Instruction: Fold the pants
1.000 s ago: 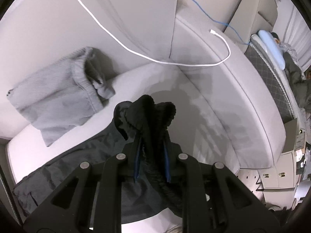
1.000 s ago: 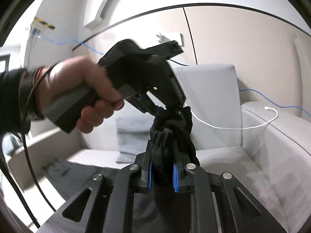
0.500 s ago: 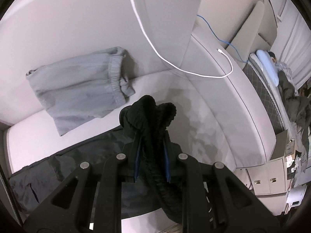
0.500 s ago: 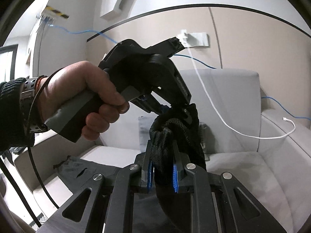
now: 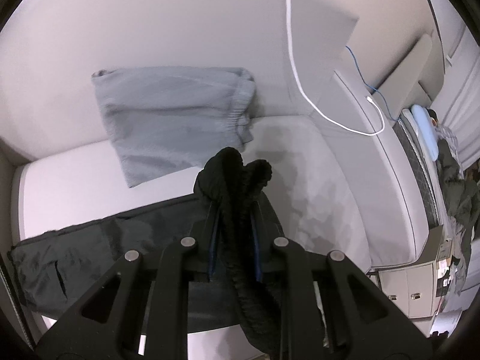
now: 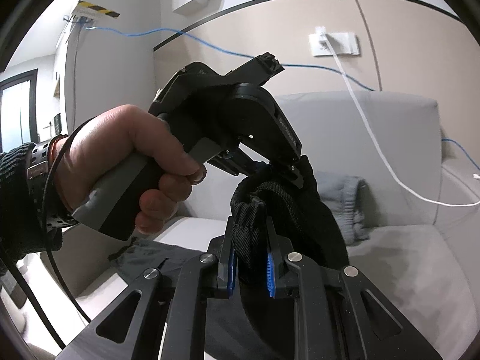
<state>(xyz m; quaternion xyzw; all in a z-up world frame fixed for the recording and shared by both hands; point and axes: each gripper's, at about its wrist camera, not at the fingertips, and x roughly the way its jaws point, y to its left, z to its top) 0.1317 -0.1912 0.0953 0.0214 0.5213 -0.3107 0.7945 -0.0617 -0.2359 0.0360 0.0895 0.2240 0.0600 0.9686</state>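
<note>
Two hand-held grippers, left (image 5: 232,234) and right (image 6: 251,265), each clamp the black pants' (image 5: 90,258) bunched waistband above a sofa (image 5: 315,180). An uneven pull could skew the fold or slip the thick fabric free.

On the sofa seat (image 5: 315,162), the folded sweatpants (image 5: 174,120) lean against the backrest (image 5: 150,30). In front of them the pants (image 5: 90,258) stretch leftward across the seat. A cable (image 5: 303,90) hangs down the backrest, right of the sweatpants.
</note>
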